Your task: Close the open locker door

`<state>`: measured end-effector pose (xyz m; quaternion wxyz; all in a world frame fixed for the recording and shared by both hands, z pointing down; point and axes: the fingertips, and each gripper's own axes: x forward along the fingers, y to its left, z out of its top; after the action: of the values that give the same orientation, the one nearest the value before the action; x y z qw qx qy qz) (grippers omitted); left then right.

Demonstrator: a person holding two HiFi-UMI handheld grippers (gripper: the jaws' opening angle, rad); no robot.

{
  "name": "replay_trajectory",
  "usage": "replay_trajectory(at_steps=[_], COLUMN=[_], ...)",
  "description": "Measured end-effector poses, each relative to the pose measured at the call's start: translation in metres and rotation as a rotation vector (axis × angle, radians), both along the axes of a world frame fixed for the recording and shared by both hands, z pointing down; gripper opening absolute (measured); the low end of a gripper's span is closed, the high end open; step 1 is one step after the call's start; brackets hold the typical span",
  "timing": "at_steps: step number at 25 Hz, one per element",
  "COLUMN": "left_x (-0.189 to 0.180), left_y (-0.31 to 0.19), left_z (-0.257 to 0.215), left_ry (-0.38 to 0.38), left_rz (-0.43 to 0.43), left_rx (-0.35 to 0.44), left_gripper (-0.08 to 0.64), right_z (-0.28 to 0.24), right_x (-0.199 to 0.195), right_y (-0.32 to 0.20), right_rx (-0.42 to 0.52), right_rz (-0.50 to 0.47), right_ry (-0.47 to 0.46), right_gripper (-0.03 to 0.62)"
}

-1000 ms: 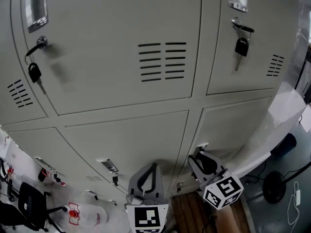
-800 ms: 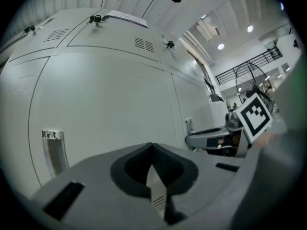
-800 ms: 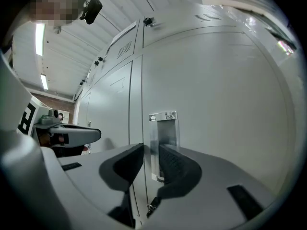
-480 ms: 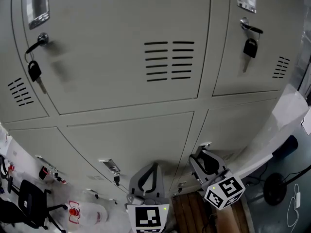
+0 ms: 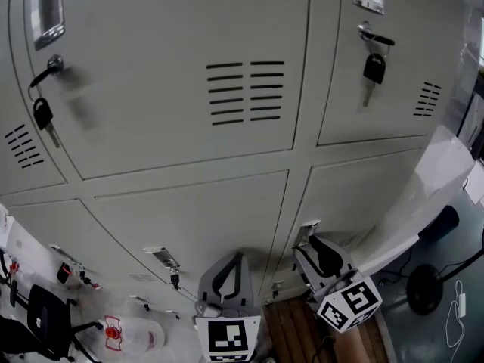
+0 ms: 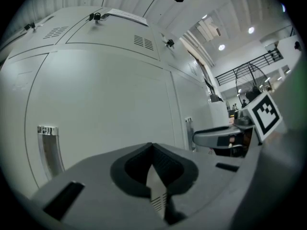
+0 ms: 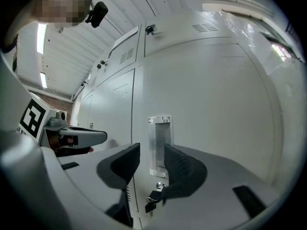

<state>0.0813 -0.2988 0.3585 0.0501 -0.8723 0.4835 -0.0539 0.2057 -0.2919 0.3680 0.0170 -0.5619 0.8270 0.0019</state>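
The locker door (image 5: 363,195) at the lower right of the locker bank (image 5: 189,21) lies flush with its frame. In the right gripper view its recessed handle plate (image 7: 159,145) sits at the door's left edge, with a black-fobbed key (image 7: 152,197) in the lock below.

- Right tongs (image 5: 311,249): positioned just in front of this handle. The jaws are apart and opening. Nothing is gripped; the handle plate shows in the gap behind them.
- Left tongs (image 5: 234,262): positioned beside the right tongs, facing the adjacent lower door (image 6: 105,109). The jaws are clenched tip to tip on nothing. That door's handle (image 6: 48,147) stands to the left.

Both upper doors carry louvre vents (image 5: 246,93) and hanging keys (image 5: 41,113). An office chair (image 5: 38,320) stands on the floor at lower left.
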Motion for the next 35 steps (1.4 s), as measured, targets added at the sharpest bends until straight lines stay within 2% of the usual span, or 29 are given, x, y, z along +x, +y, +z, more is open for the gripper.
replay_trajectory(at_steps=[5, 9, 13, 17, 23, 35], left_x=[0.005, 0.009, 0.013, 0.015, 0.014, 0.015], left_y=[0.003, 0.006, 0.012, 0.020, 0.030, 0.047], left_z=[-0.004, -0.010, -0.017, -0.021, -0.026, -0.030], left_ry=[0.020, 0.027, 0.045, 0.055, 0.062, 0.066], left_rz=[0.007, 0.016, 0.026, 0.036, 0.046, 0.072], left_rx=[-0.001, 0.017, 0.020, 0.025, 0.034, 0.041], left_gripper=[0.000, 0.000, 0.000, 0.000, 0.000, 0.000], right_z=[-0.017, -0.026, -0.030, -0.033, -0.030, -0.040], right_x=[0.017, 0.030, 0.040, 0.044, 0.047, 0.045], right_y=[0.017, 0.028, 0.040, 0.052, 0.071, 0.095], right_rx=[0.045, 0.077, 0.085, 0.088, 0.090, 0.105], right_rz=[0.094, 0.215, 0.307, 0.345, 0.418, 0.454], right_ry=[-0.030, 0.005, -0.009, -0.040, -0.001, -0.009], right_gripper=[0.150, 0.149, 0.116, 0.078, 0.057, 0.035])
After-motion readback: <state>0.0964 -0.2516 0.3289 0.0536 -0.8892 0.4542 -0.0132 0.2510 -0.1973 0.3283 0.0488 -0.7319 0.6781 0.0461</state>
